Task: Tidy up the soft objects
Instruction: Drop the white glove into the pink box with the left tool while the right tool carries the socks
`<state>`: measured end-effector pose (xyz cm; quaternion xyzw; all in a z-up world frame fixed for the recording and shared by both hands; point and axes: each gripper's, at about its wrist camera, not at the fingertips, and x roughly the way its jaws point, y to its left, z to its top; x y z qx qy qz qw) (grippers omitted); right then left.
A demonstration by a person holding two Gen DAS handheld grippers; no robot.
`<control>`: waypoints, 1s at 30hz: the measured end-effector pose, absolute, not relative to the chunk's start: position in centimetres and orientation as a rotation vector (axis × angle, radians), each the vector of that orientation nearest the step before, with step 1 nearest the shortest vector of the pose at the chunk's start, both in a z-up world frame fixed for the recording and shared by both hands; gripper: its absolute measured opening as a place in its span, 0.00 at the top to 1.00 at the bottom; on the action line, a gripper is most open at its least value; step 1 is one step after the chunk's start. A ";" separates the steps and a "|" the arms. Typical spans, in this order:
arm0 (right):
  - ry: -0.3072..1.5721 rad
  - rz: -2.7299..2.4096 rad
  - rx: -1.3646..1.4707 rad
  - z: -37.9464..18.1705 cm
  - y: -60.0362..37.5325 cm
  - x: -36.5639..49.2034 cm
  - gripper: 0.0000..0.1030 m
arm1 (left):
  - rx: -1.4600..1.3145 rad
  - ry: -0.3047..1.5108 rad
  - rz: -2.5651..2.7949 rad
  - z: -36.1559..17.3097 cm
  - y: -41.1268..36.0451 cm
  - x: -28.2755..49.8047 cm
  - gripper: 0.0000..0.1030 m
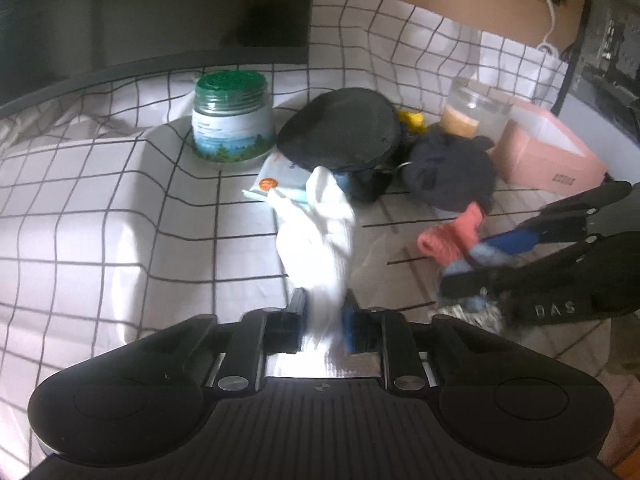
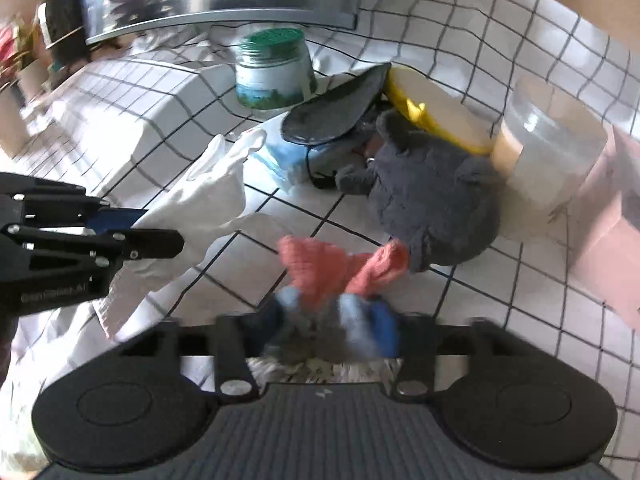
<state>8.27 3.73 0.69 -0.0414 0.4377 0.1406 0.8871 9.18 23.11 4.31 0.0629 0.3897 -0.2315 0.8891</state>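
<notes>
The left gripper (image 1: 323, 312) pinches a white sock (image 1: 320, 232) between its pads, the sock trailing up toward 12 o'clock over the checked cloth (image 1: 100, 200); at 3 o'clock the right gripper (image 1: 460, 272) clamps a pink and blue sock (image 1: 452, 240); beyond them, toward 12 to 1 o'clock, sit a green-lidded jar (image 1: 232, 120), a dark flat pouch (image 1: 340, 128), a grey plush toy (image 1: 452, 168), a clear jar (image 1: 476, 112) and a pink box (image 1: 548, 152)
</notes>
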 end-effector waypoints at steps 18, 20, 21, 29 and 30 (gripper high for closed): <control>0.746 -0.072 0.030 8.0 -15.3 -3.3 0.76 | 0.172 0.789 -0.967 8.2 2.6 5.4 0.81; 0.746 -0.099 0.070 7.5 -17.1 -4.0 0.76 | 0.155 0.758 -0.973 9.4 1.0 6.7 0.80; 0.742 -0.110 0.072 7.2 -17.8 -4.5 0.76 | 0.145 0.729 -0.964 10.2 0.0 7.6 0.80; 0.713 -0.165 0.115 6.5 -20.1 -6.1 0.76 | 0.081 0.667 -0.881 14.0 -8.5 15.4 0.79; 0.711 -0.172 0.113 6.7 -20.6 -6.4 0.76 | 0.052 0.687 -0.869 14.0 -9.6 16.5 0.79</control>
